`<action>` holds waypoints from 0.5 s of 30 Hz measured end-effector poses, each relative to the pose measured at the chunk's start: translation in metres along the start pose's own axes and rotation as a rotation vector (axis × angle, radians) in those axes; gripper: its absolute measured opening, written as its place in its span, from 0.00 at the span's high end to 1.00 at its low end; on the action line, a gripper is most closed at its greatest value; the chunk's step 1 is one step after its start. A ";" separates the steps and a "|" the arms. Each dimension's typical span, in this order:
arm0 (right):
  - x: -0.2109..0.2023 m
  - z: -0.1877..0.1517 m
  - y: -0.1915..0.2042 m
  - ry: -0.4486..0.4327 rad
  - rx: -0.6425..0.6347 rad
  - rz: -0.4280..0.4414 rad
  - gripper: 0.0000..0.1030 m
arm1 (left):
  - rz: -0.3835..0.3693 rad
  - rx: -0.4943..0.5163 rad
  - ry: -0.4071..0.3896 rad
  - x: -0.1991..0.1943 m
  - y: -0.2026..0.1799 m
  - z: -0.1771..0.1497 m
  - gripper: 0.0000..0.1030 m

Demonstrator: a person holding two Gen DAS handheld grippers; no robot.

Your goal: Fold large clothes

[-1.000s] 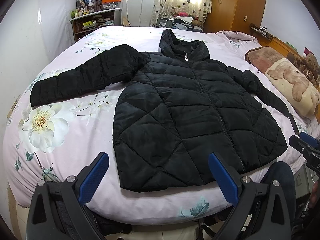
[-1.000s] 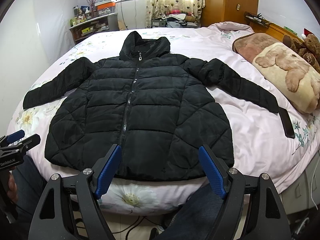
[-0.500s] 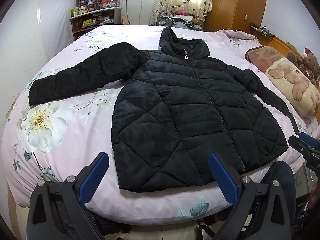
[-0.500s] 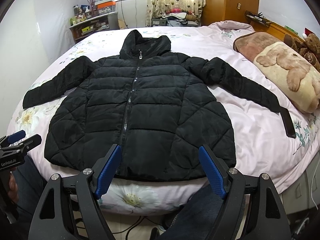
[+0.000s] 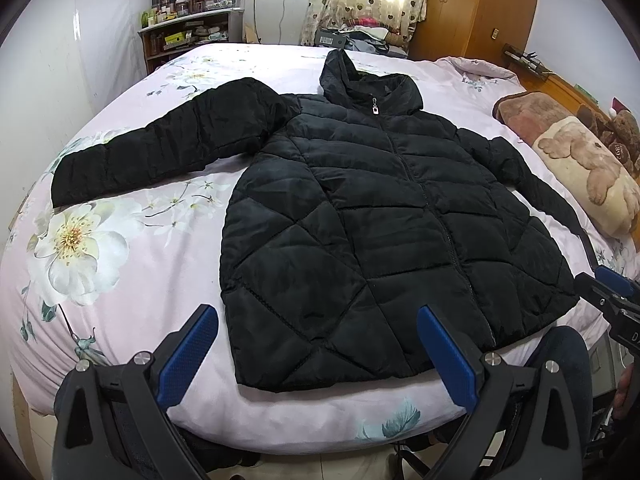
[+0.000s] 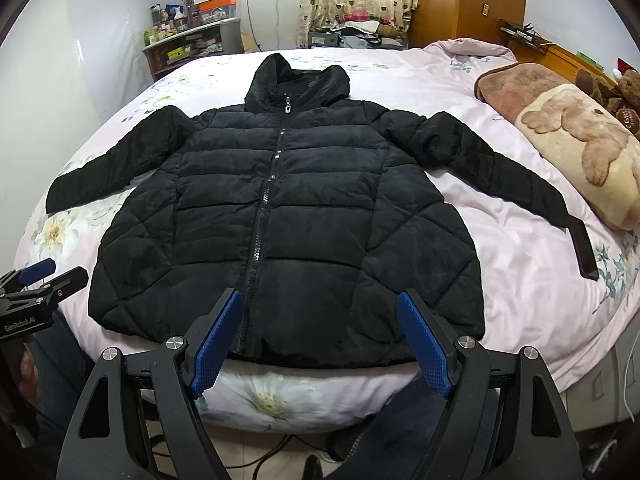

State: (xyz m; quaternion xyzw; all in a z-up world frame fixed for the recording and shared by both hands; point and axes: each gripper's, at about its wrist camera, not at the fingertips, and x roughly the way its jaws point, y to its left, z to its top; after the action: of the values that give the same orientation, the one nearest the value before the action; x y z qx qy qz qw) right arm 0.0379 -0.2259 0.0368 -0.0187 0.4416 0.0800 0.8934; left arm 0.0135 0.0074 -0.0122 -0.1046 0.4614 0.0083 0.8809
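Note:
A black quilted hooded jacket (image 5: 376, 224) lies flat and zipped on the bed, both sleeves spread out to the sides; it also shows in the right wrist view (image 6: 288, 216). My left gripper (image 5: 318, 354) is open and empty, hovering above the jacket's hem near its left corner. My right gripper (image 6: 320, 340) is open and empty, hovering above the hem near the zipper's lower end. Each gripper shows at the edge of the other's view.
The bed has a pink floral sheet (image 5: 120, 248). A bear-print pillow (image 6: 588, 148) and plush toys lie at the right. A black belt end (image 6: 584, 256) lies past the right sleeve. A shelf (image 5: 188, 32) and wardrobe (image 5: 476, 8) stand behind.
Both views have edged slightly closer to the jacket and it sits a little higher in frame. Both grippers stay open.

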 end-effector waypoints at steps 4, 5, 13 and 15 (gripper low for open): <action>0.002 0.006 0.003 -0.018 -0.004 0.004 0.23 | 0.007 0.000 -0.015 0.004 0.002 0.004 0.02; 0.003 0.008 0.004 -0.020 -0.006 0.004 0.23 | 0.011 0.002 -0.026 0.005 0.003 0.005 0.02; 0.030 0.026 0.011 0.009 -0.009 0.044 0.23 | 0.025 -0.041 -0.022 0.027 0.027 0.025 0.02; 0.041 0.035 0.017 0.006 -0.027 0.047 0.23 | 0.047 -0.050 -0.022 0.038 0.039 0.034 0.02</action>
State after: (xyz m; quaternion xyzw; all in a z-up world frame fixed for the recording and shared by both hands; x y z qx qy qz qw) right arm 0.0866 -0.2004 0.0262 -0.0204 0.4435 0.1068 0.8897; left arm 0.0586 0.0493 -0.0309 -0.1155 0.4535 0.0417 0.8827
